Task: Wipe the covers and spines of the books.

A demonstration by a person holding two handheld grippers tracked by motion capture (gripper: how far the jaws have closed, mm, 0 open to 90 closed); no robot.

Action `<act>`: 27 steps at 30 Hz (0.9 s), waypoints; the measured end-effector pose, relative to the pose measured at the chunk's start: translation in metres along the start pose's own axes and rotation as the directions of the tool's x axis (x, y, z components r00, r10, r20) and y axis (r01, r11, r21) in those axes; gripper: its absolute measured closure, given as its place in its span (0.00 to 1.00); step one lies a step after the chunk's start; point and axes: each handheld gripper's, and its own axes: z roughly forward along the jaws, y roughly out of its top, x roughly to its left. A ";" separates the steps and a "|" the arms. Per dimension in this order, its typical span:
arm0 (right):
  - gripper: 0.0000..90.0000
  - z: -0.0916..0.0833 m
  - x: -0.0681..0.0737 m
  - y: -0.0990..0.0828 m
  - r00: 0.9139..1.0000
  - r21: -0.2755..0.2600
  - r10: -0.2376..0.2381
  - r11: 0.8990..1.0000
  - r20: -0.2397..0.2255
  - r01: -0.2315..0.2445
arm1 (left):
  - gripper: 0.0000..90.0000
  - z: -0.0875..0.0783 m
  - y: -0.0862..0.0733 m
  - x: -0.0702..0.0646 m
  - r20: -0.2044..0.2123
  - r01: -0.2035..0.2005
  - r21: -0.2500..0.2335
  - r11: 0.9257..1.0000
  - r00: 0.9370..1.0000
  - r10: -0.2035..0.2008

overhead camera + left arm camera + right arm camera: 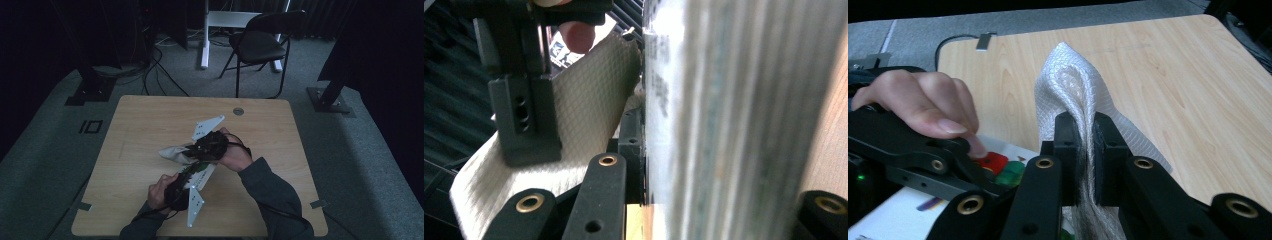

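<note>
A white woven cloth [170, 152] lies bunched at the middle of the wooden table [150, 120]. My right gripper [192, 152] is shut on it: in the right gripper view a raised fold of the cloth [1068, 85] is pinched between the pads of the right gripper [1083, 150]. Just nearer the person, my left gripper [192, 172] is shut on a pale flat pack with green and red print [202, 172]. That pack [724, 100] stands blurred between the jaws of the left gripper [724, 175]. Beyond it the cloth [589, 95] hangs from a finger of the right gripper [524, 120].
The person's left hand [918, 105] lies on the left gripper's body, close beside the right jaws. A round grommet hole [238, 111] sits near the table's far edge. On the floor behind stand a black folding chair [260, 42], a white desk leg [205, 50] and loose cables [155, 70].
</note>
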 end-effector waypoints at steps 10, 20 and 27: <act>0.92 -0.012 -0.012 -0.007 0.997 -0.006 0.023 1.000 0.080 -0.023 | 0.86 0.000 -0.001 0.001 -0.001 0.000 0.003 1.000 1.000 0.000; 0.93 -0.026 -0.027 -0.019 0.985 -0.036 0.075 0.997 0.157 -0.070 | 0.86 -0.001 -0.002 0.000 0.001 0.005 0.008 1.000 1.000 -0.005; 0.93 -0.040 -0.035 -0.027 0.972 -0.071 0.113 0.992 0.206 -0.100 | 0.86 -0.001 -0.004 0.003 0.010 0.029 0.008 1.000 1.000 -0.029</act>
